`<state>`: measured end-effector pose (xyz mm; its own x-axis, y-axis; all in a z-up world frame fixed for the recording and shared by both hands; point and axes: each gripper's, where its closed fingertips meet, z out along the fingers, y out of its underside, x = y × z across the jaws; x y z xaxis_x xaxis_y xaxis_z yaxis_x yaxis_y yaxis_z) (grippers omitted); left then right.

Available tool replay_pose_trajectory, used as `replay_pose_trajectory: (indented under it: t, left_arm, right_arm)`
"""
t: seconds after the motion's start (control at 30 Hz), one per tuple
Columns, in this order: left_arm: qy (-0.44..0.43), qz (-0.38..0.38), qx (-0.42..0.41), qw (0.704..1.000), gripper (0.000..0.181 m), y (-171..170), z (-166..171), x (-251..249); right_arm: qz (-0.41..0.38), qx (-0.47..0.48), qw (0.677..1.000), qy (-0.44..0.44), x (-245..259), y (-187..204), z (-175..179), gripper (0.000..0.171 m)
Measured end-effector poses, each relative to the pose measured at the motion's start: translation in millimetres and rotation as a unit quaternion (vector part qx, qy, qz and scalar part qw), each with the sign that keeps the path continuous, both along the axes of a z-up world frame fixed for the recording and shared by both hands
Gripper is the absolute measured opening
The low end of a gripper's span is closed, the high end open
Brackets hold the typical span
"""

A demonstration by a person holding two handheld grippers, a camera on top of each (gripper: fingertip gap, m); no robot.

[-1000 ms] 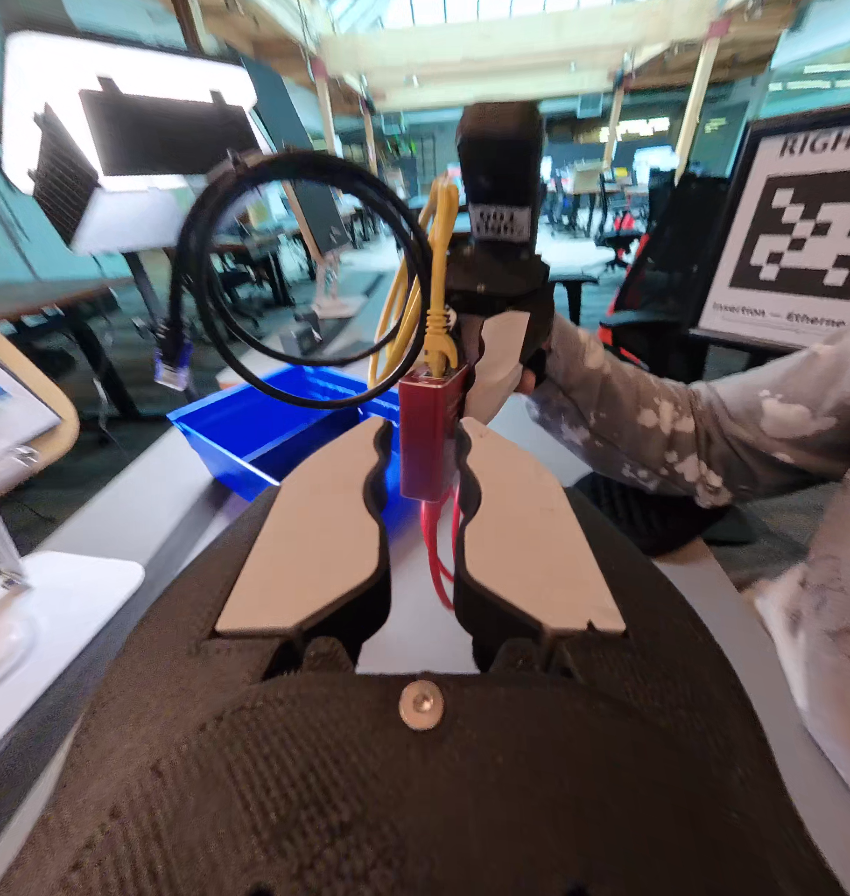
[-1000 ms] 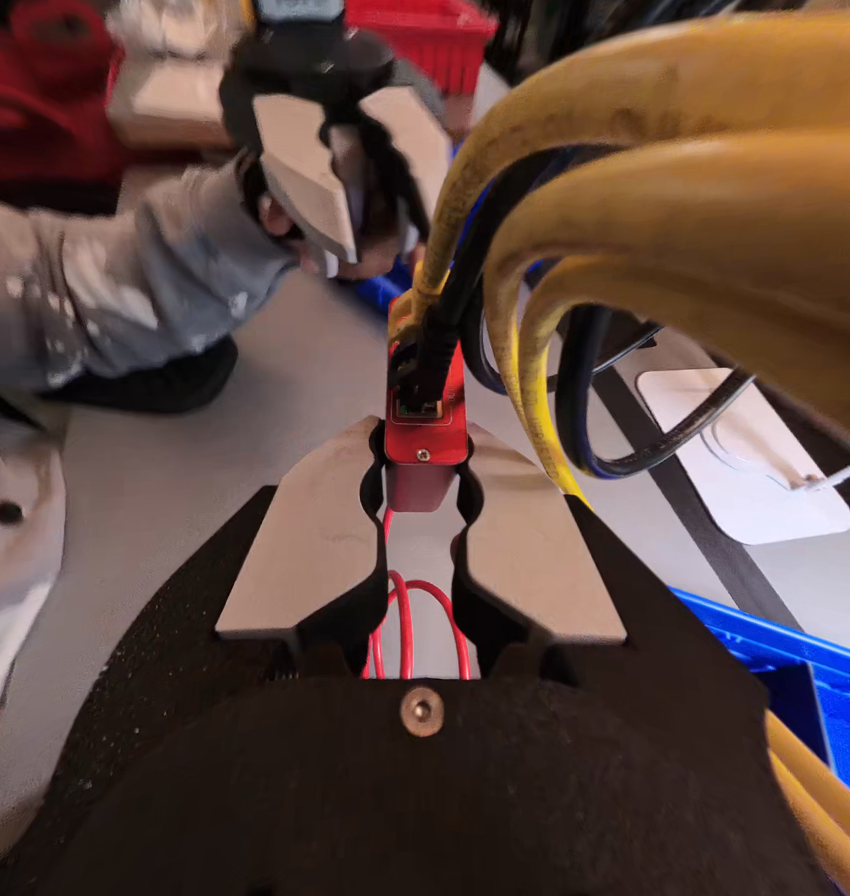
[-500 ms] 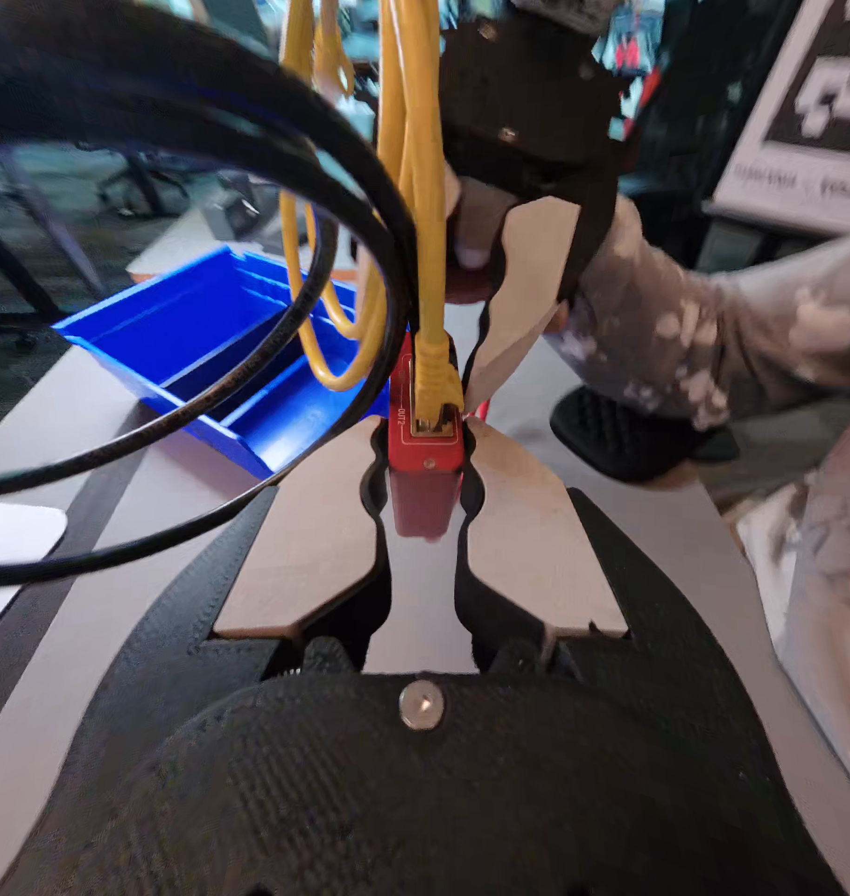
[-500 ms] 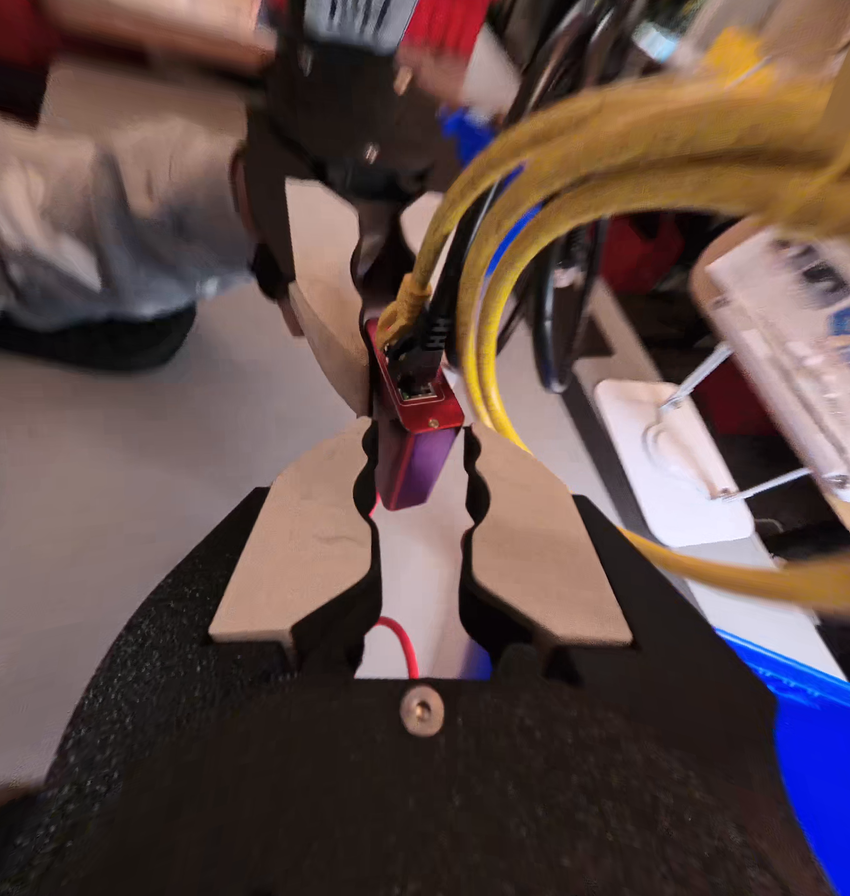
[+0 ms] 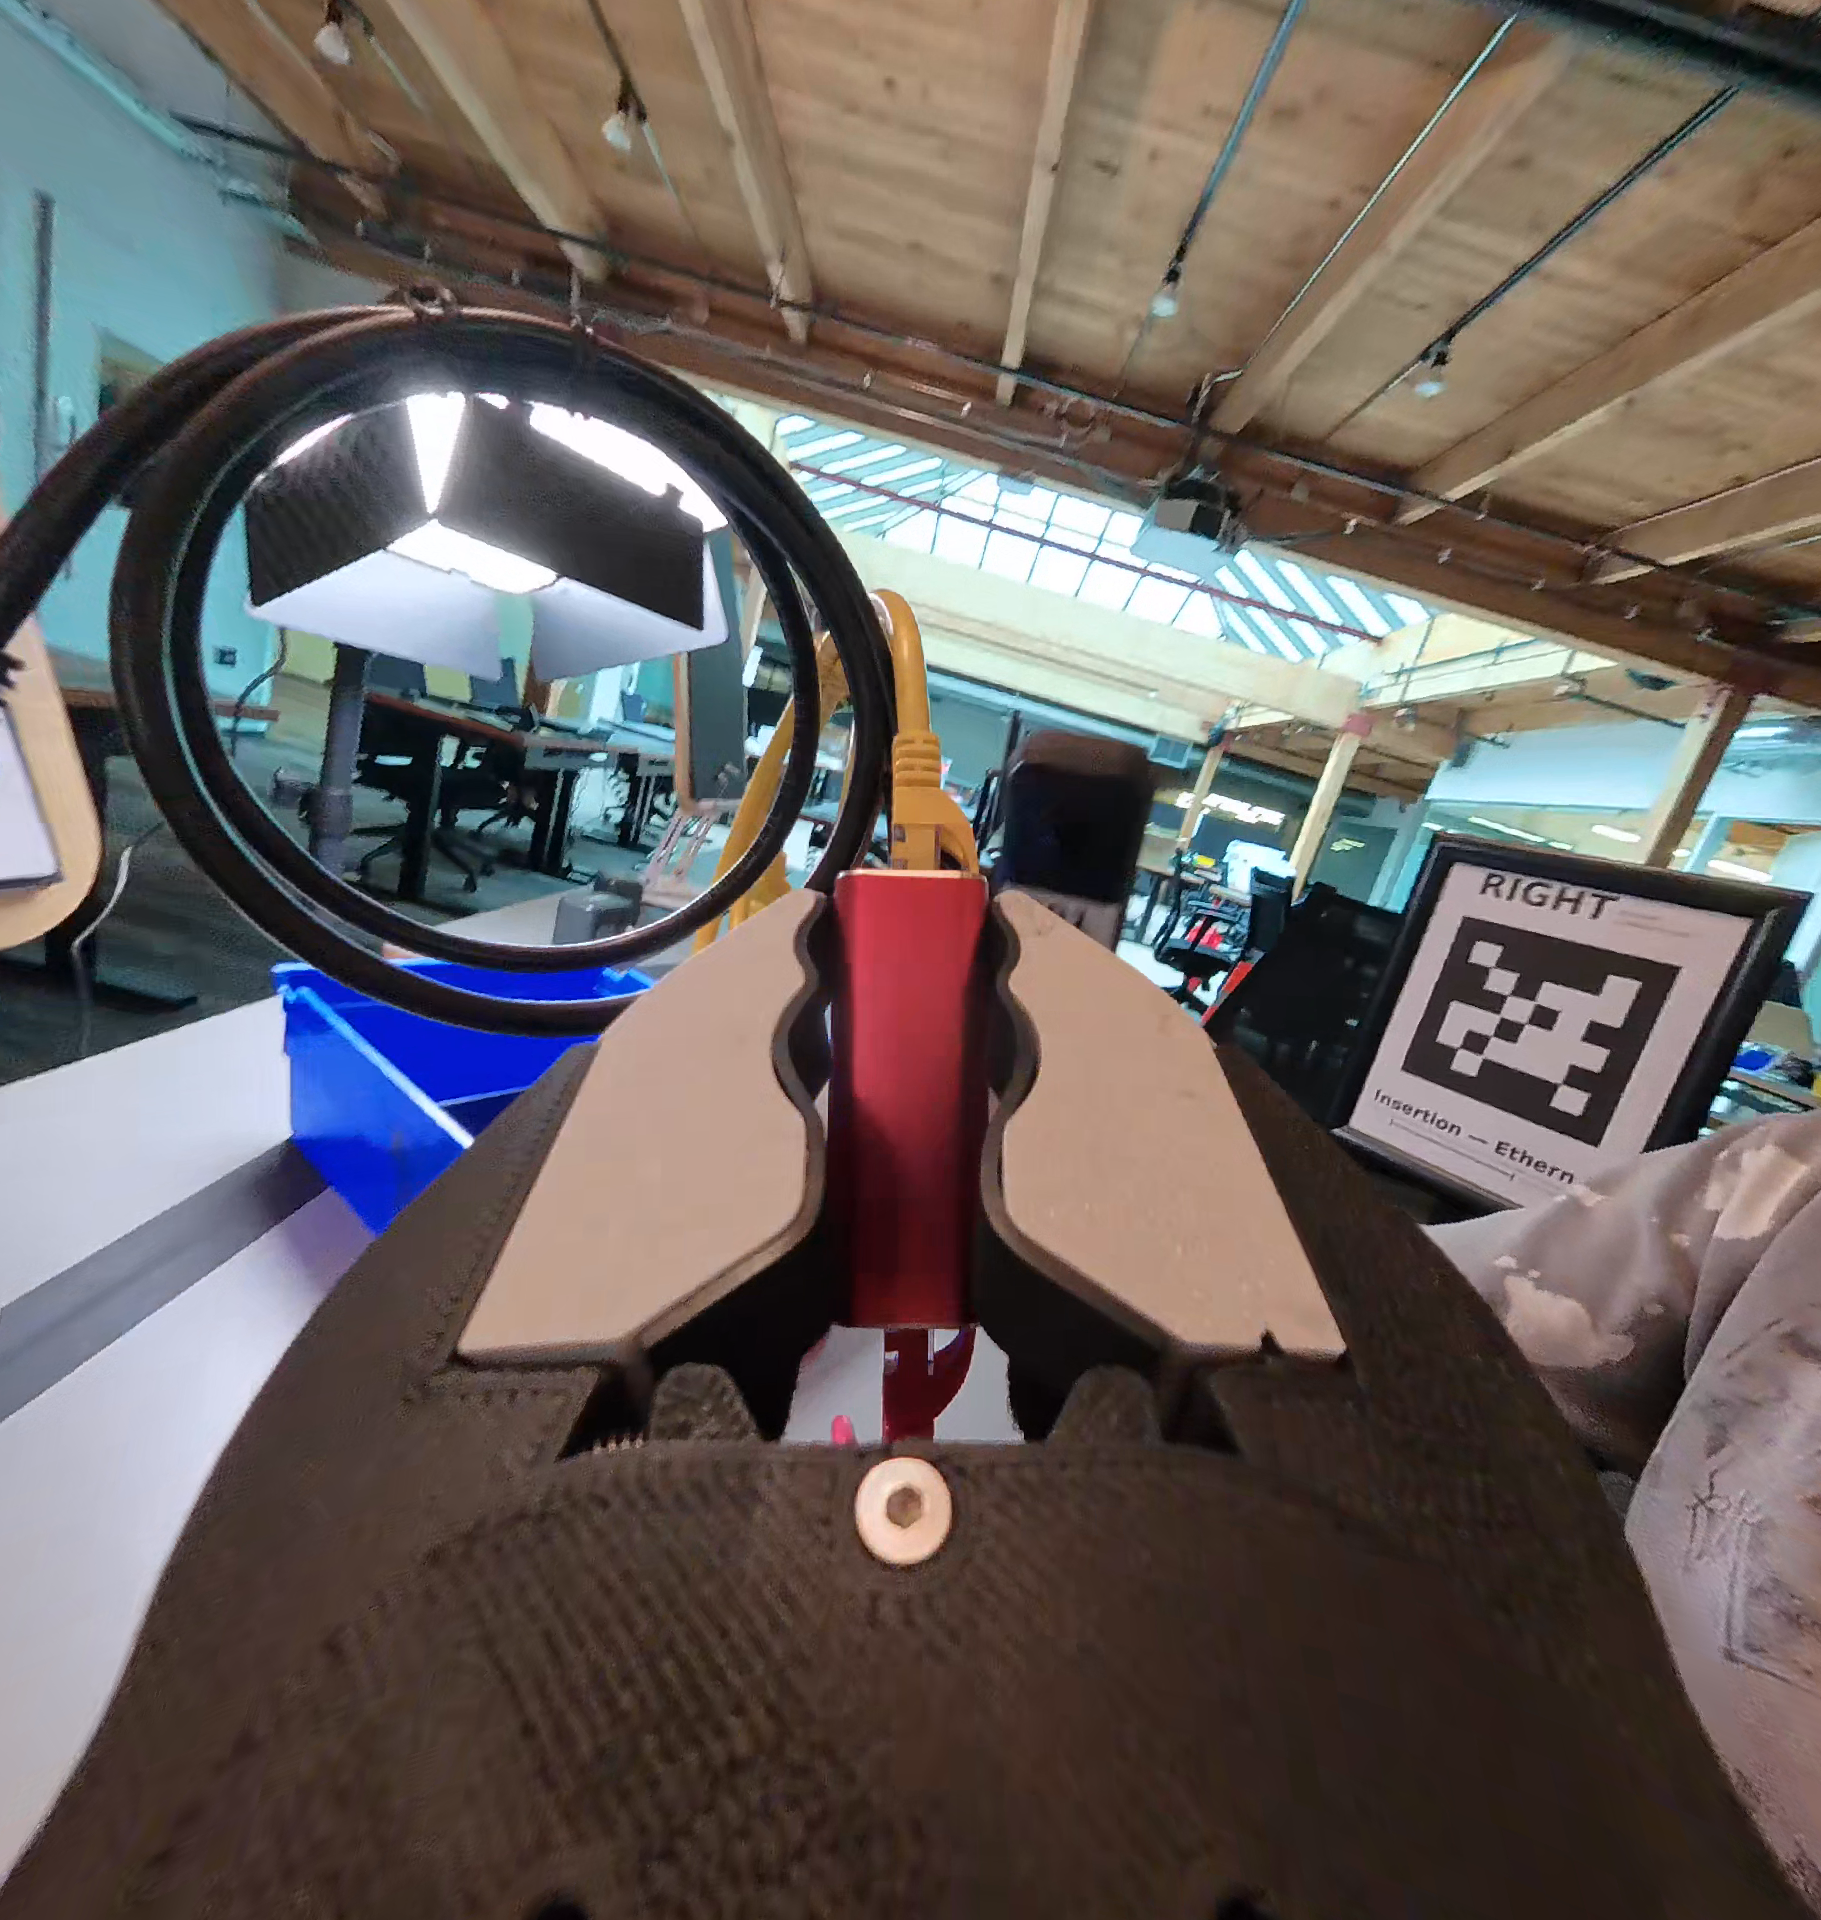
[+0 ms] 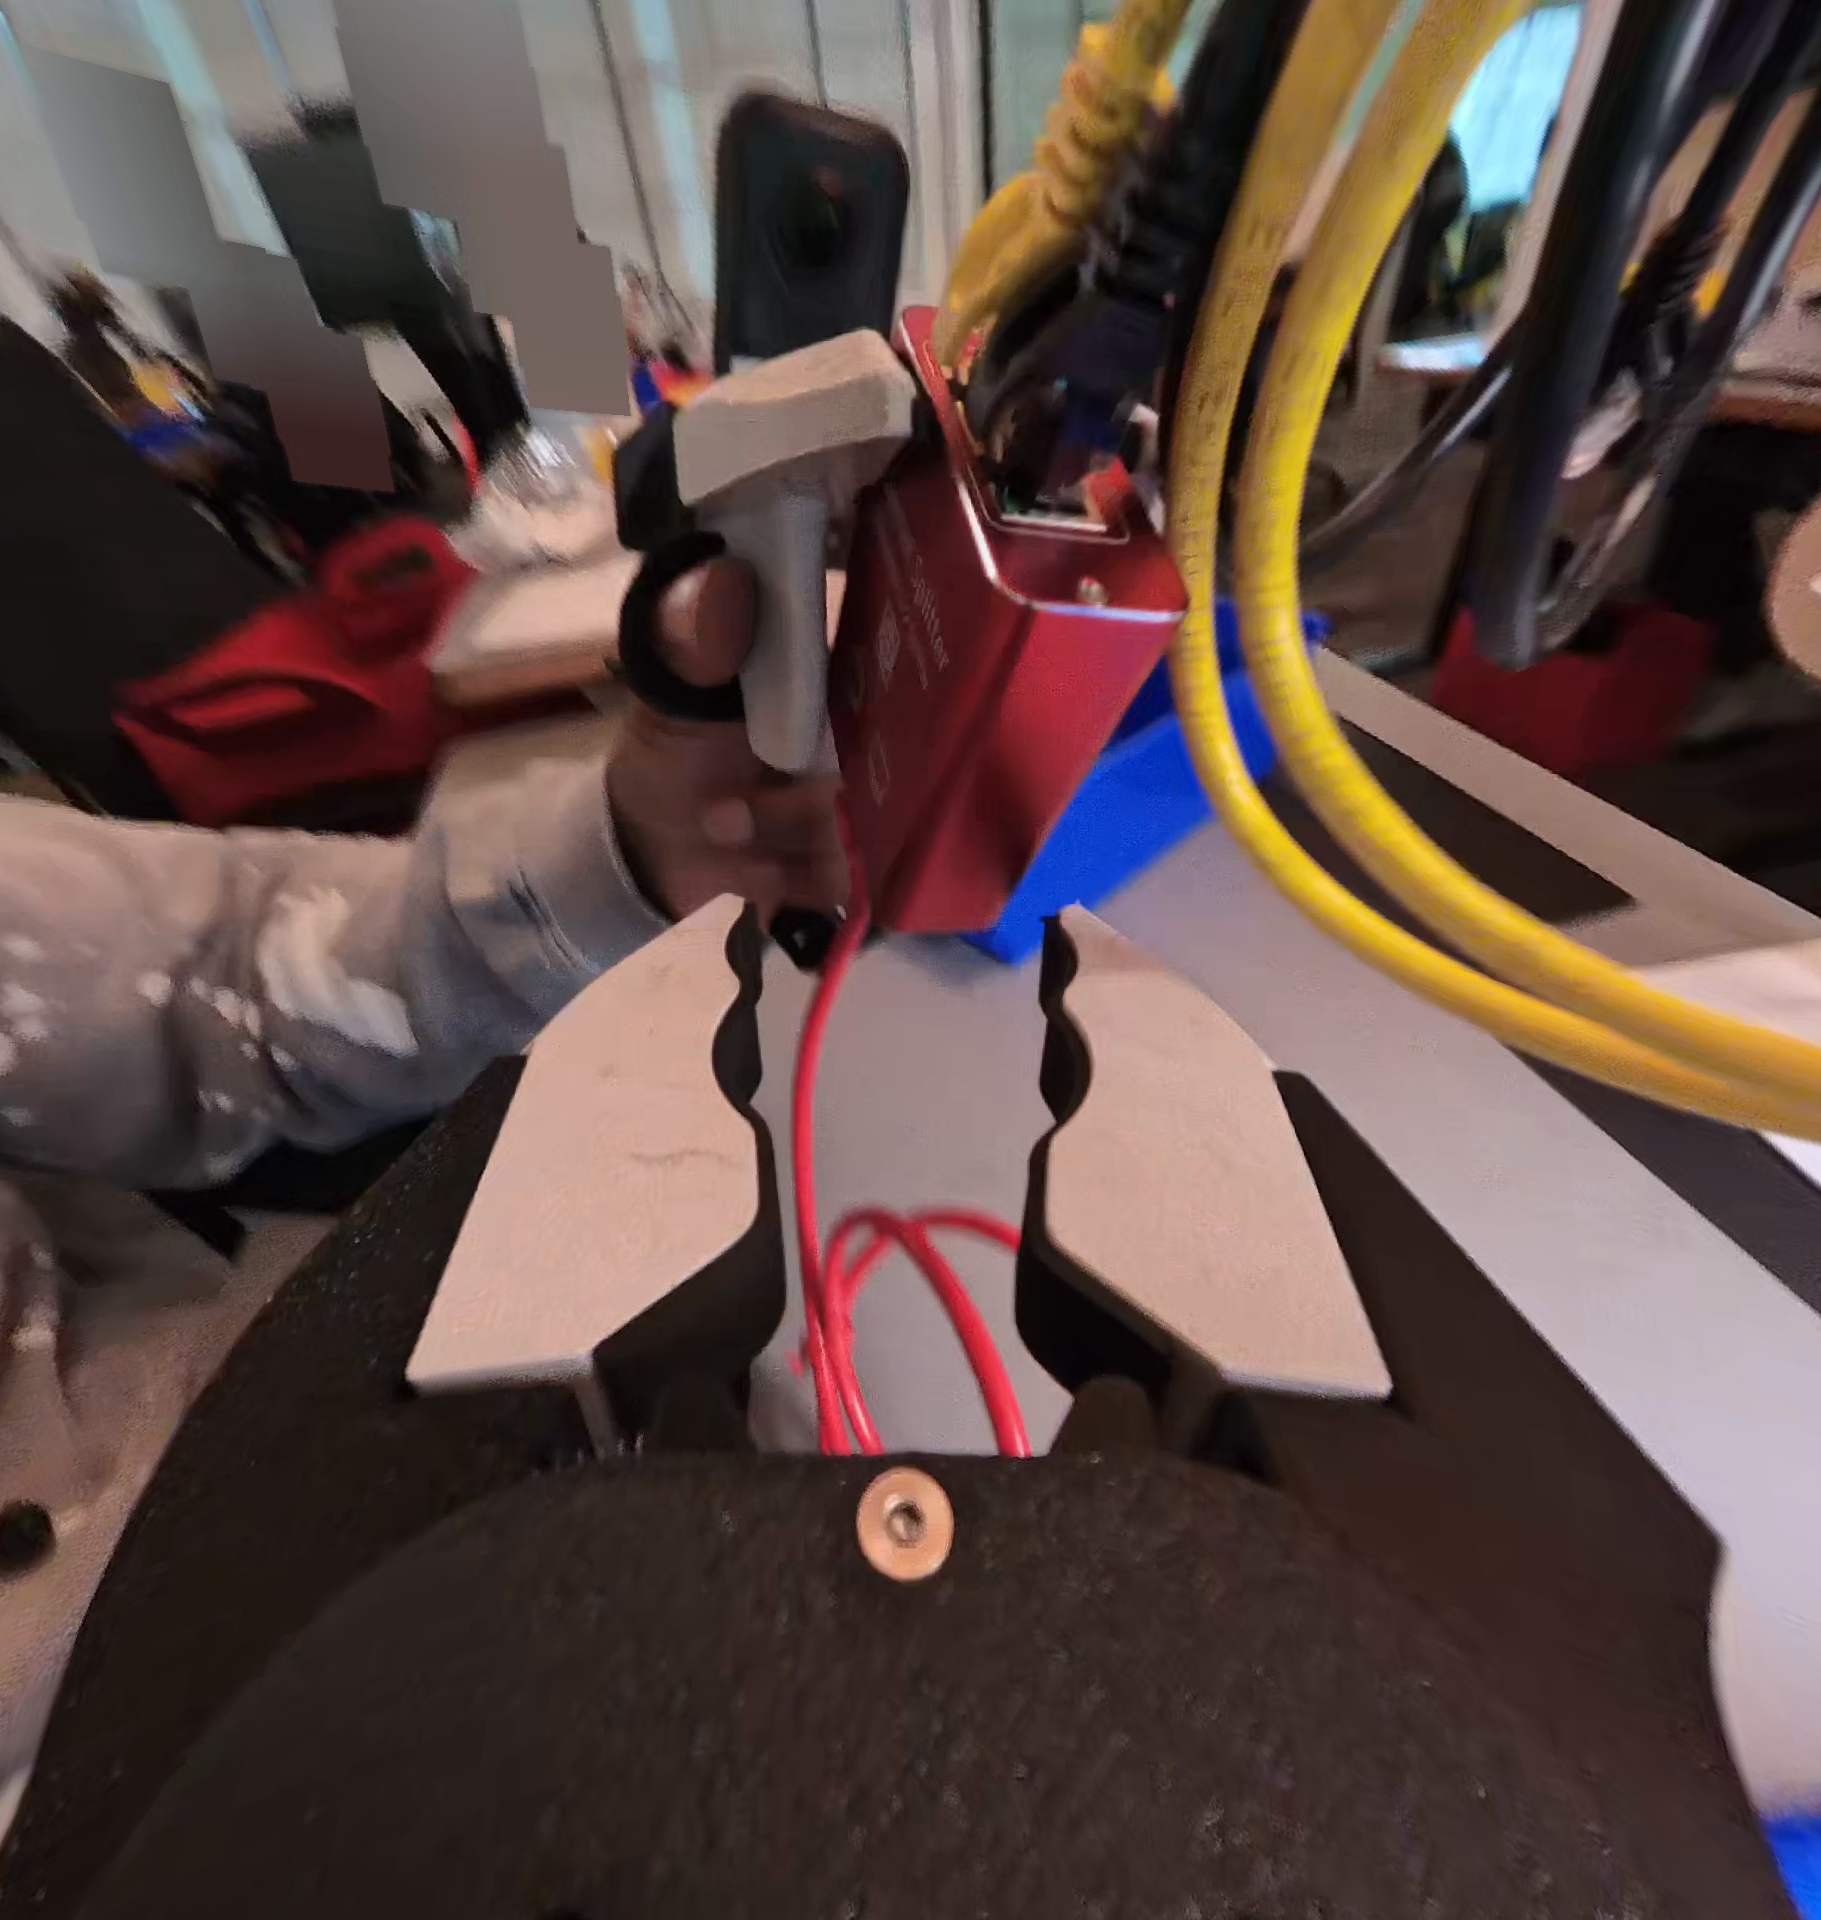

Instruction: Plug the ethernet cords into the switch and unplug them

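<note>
My left gripper point(image 5: 906, 914) is shut on the red switch point(image 5: 906, 1091) and holds it tilted up above the table. A yellow ethernet cord point(image 5: 911, 769) and a black coiled cord point(image 5: 158, 727) are plugged into the switch's far end. In the right wrist view my right gripper point(image 6: 895, 925) is open and empty, just below and short of the switch point(image 6: 968, 727). One finger of the left gripper point(image 6: 792, 623) presses the switch's side there. The yellow cord point(image 6: 1301, 779) and black cord point(image 6: 1571, 312) loop off to the right. A thin red wire point(image 6: 812, 1091) hangs from the switch between my right fingers.
A blue bin point(image 5: 386, 1081) stands on the grey table point(image 5: 106, 1143) to the left, also behind the switch in the right wrist view point(image 6: 1114, 831). A framed sign with a black-and-white marker point(image 5: 1550, 1029) stands at right. A person's sleeve point(image 5: 1716, 1299) is close by.
My right gripper has opened, let go of the switch and drawn back. My left gripper has closed deeper on the switch and tilted it upward, carrying the cords with it.
</note>
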<state>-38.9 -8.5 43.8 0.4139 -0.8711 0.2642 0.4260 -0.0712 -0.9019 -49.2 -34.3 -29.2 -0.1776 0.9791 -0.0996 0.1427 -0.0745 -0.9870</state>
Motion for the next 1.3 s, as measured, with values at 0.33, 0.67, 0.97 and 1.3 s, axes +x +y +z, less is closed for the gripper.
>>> replay_pose_trajectory:
  t: [0.33, 0.67, 0.97, 1.3]
  left_arm:
    - [-0.055, -0.051, 0.070, 0.995, 0.027, -20.0, 12.8, 12.5]
    - [0.303, 0.021, -0.005, 0.953, 0.033, -9.9, -46.3, 8.8]
    - [0.512, 0.021, -0.081, 0.855, 0.044, -15.8, -112.4, 23.4]
    - [0.298, -0.091, -0.078, 0.947, 0.051, -7.0, -104.9, 69.2]
  right_arm:
    - [0.015, -0.047, 0.992, 0.119, 14.7, -1.5, 39.6, 0.025]
    - [-0.039, 0.112, 0.983, -0.141, 61.5, 20.0, 7.6, 0.025]
    - [-0.089, 0.225, 0.927, -0.286, 84.4, 25.5, -20.3, 0.025]
    - [-0.040, 0.219, 0.937, -0.268, 96.4, 11.7, -12.8, 0.025]
